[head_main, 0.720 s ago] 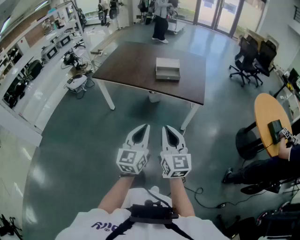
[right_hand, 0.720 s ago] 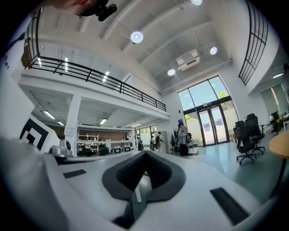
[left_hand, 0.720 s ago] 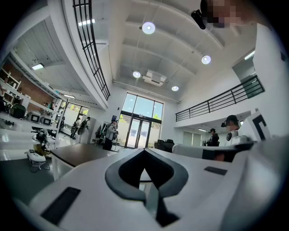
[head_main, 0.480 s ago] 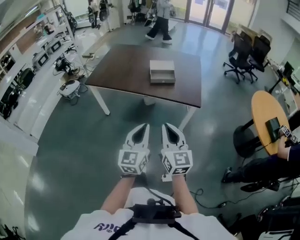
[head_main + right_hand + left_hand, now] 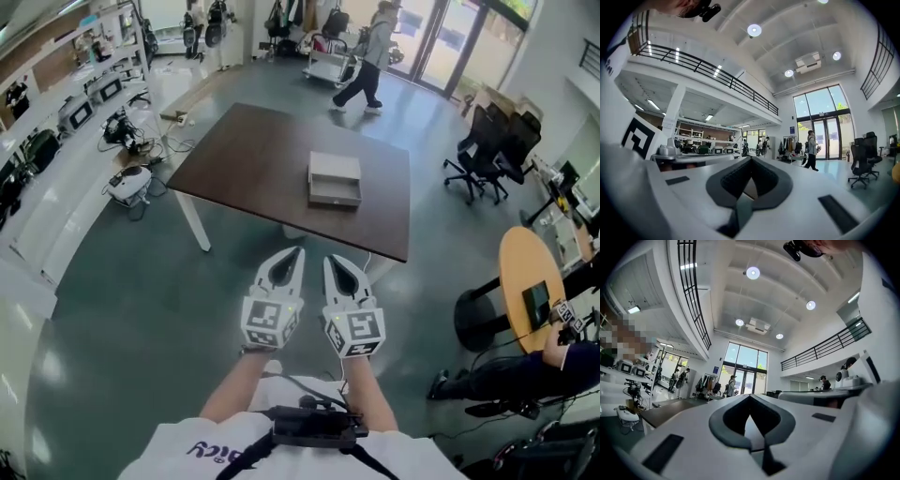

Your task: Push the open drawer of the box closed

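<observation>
Dark-brown table on white legs, standing on a grey floor in the far middle of the head view. The box, pale grey, rests on the table's right half, well in from the far edge and closer to the near edge. Its drawer is pulled out toward the near side, with its front panel facing the viewer.

Both grippers are held side by side in the near middle, over bare floor and well apart from the table and box, and both point toward the far side. The left gripper has its jaws brought together at the tips, enclosing only an empty loop. The left gripper view confirms that nothing lies between them. The right gripper is likewise closed tip to tip and holds nothing, as the right gripper view shows. The marker cubes face the camera.

Surroundings: a person is walking at the far side near glass doors. Black office chairs stand at the far right. A round wooden table is at the right, with a seated person beside it. Workbenches with equipment run along the left wall.
</observation>
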`<state>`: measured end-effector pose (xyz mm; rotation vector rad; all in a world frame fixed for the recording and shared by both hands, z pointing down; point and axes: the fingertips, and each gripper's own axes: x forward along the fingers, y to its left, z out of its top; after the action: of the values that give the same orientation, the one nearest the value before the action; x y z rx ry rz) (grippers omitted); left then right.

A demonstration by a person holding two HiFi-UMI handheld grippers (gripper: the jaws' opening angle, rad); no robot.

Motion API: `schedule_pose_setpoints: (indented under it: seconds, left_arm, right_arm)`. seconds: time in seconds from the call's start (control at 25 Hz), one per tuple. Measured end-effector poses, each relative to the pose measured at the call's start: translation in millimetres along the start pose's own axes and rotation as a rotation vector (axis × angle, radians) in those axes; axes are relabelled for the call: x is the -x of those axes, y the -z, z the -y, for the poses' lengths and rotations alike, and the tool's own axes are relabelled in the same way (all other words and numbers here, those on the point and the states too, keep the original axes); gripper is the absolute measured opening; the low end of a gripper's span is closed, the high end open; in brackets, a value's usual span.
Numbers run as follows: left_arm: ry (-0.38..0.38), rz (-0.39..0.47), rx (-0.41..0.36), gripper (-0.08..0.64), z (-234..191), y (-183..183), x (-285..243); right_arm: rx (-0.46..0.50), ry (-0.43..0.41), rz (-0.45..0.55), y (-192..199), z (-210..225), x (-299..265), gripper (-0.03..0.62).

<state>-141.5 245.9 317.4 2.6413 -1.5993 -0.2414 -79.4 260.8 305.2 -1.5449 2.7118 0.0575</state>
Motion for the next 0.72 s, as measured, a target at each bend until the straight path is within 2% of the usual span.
schedule_pose_setpoints:
  seconds: [0.12,0.32,0.56,0.72]
  left_arm:
    - [-0.014,-0.009,0.026,0.011,-34.3,14.4,-11.7]
    - [-0.027,-0.065,0.082,0.011,-75.6,37.3,-42.9]
    - [-0.044,-0.074,0.069,0.011,-106.4,44.8,-107.4]
    - [-0.037,-0.070,0.036,0.011,-123.7,45.5,-171.6]
  right_arm:
    - [0.011,0.009,-0.016,14.8,-0.6,-24.3,0.005]
    - [-0.035,0.021,-0.080,39.5,15.5,-67.5,0.005]
    - [-0.066,-0.016,-0.074,47.0,55.7,-138.1,0.005]
    - [-0.065,-0.040,-0.045,45.3,93.4,-191.7,0.005]
